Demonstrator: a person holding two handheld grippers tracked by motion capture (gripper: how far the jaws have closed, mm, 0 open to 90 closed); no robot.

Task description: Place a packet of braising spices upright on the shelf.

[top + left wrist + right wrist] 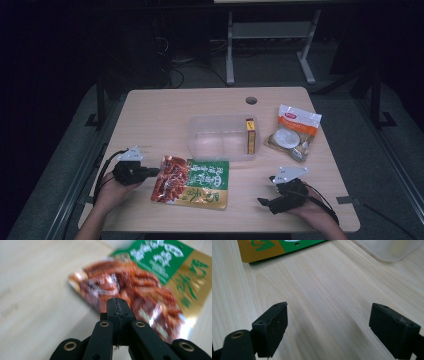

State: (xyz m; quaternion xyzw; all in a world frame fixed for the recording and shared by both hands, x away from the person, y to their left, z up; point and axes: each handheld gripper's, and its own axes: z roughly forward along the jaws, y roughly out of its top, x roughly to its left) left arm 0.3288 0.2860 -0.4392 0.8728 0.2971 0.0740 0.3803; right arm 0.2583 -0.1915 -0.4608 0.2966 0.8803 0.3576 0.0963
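A flat food packet [192, 182], red, green and gold, lies near the table's front edge. My left gripper [152, 172] sits at its left end, held in a hand. In the left gripper view the jaws [117, 303] are pressed together with nothing visible between them, and the packet [150, 277] spreads blurred just beyond and under the tips. My right gripper [265, 202] is at the front right, held low over bare wood. Its jaws [327, 307] stand wide open and empty. The packet's gold and green corner [274, 247] lies farther ahead of them.
A clear plastic container [200, 135] stands mid-table with a small yellow and red box [250, 136] on edge at its right end; its wall [392, 248] shows in the right gripper view. A white and orange snack bag [295, 131] lies to its right.
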